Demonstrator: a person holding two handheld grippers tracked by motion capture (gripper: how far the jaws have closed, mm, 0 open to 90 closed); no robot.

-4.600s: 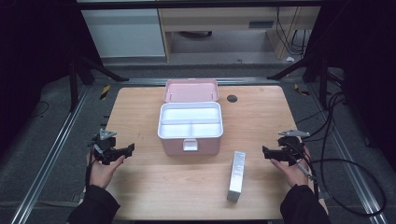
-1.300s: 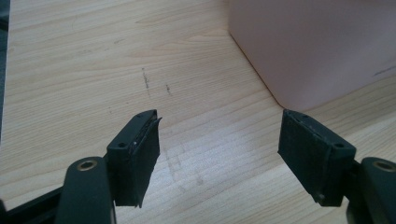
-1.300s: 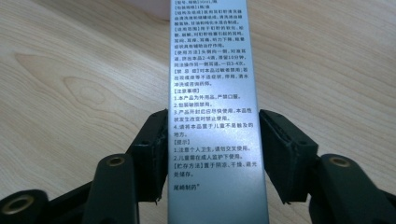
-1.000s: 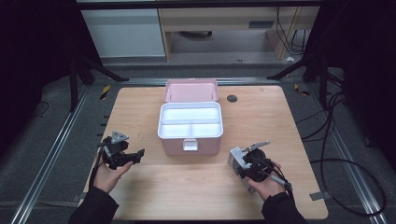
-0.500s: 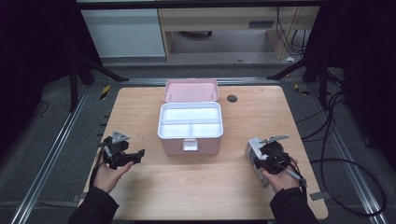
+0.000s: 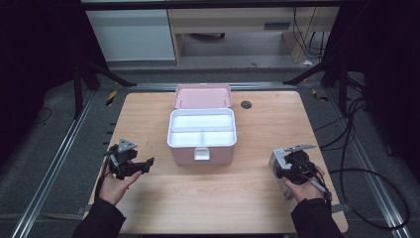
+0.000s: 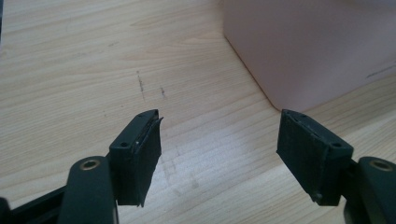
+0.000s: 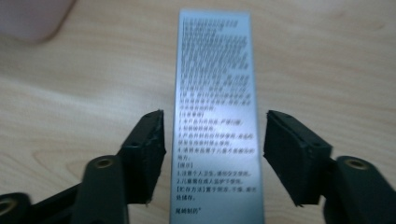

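Right tool (image 8: 212,154) is spread, its jaws straddling a slim silver carton (image 8: 215,116) with small gaps on both sides, no contact yet. The carton lies flat on the table (image 8: 327,60), printed face up, long axis running away from the camera. In the high view the right tool (image 6: 288,163) sits over the near-right part of the table (image 6: 148,114), the carton (image 6: 287,190) mostly hidden under tool and hand.

Handling guess: thin cardboard, likely light, stiff along its length, but the walls would dent under a hard squeeze. The glossy finish looks a bit slippery. Best hold is across the narrow width on the two long side edges, about mid-length so it doesn't tip when lifted. The jaws are already lined up for that. Close gently.

Left tool (image 7: 219,154) is also spread and empty, over bare wood, a corner of the pink box (image 7: 317,46) just ahead. In the high view the left tool (image 6: 129,161) hovers at the near-left, apart from the pink box (image 6: 200,156), which stands mid-table, lid (image 6: 203,95) open, white tray compartments empty. The carton probably goes in there; whether it fits one compartment I can't tell.
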